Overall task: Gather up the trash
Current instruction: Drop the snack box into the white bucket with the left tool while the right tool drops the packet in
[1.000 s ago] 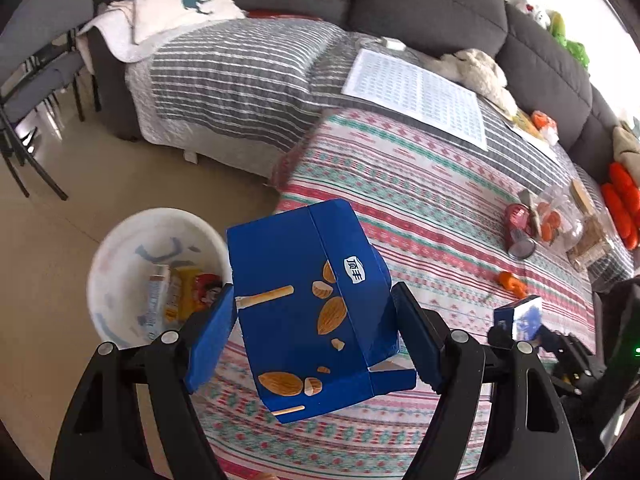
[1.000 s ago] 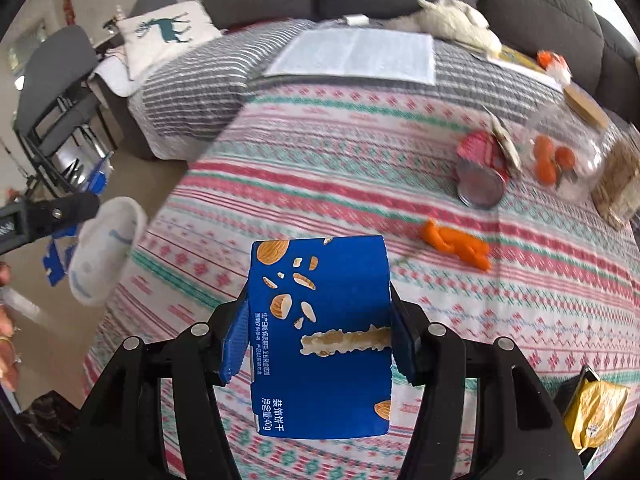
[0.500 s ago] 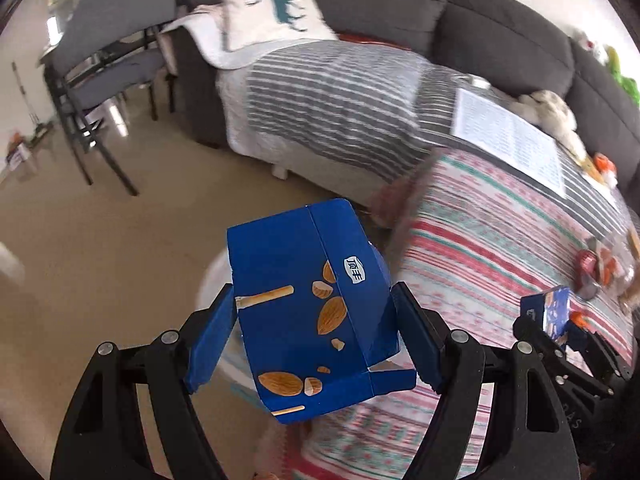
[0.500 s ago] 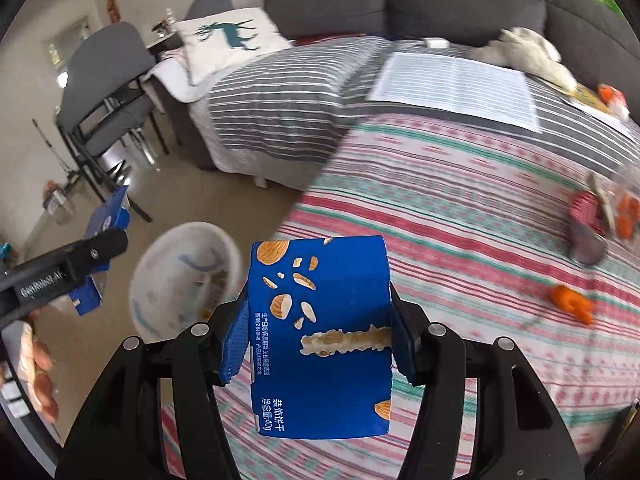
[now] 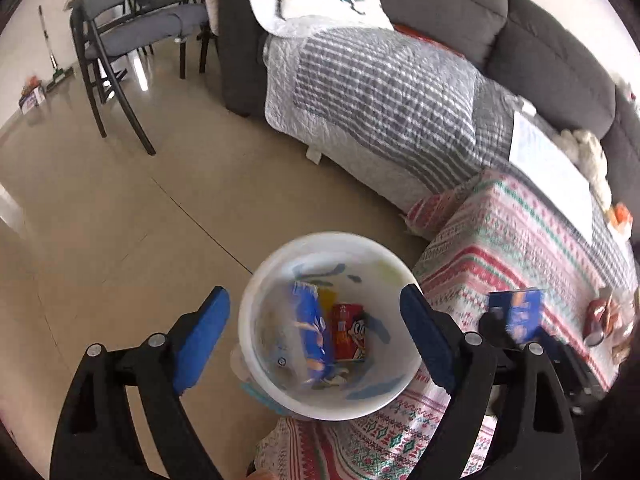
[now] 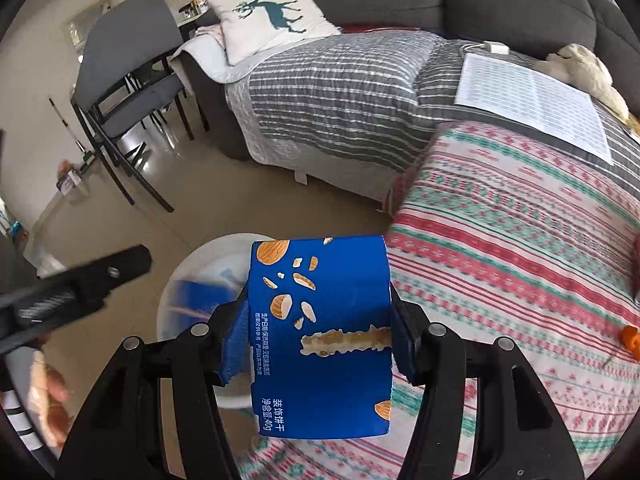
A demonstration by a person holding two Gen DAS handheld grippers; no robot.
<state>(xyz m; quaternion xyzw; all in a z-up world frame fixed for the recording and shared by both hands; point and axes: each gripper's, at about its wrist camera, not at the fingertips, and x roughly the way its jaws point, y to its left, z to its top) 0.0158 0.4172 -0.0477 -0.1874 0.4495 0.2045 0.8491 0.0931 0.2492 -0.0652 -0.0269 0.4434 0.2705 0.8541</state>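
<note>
Beige floor tiles (image 5: 100, 208) fill the left of the scene, with a grey chair (image 5: 132, 20) at the far side and a dark sofa (image 5: 540, 40) under a striped quilt (image 5: 380, 92) behind. Directly over the white trash bin (image 5: 256, 344) the left gripper (image 5: 316, 336) is held with its fingers spread wide and nothing between them; a blue box (image 5: 312, 332) is seen blurred inside the bin beside a red packet (image 5: 348, 332). To the right, the patterned surface (image 5: 520, 240) is seen close against the bin's rim. Over that edge the right gripper (image 6: 316, 336) is seen with its fingers clamped on a second blue biscuit box (image 6: 320, 336). If this box is released from where it hangs, it is judged likely to strike the rim or the surface and fall to the floor, since only part of the bin lies beneath it
</note>
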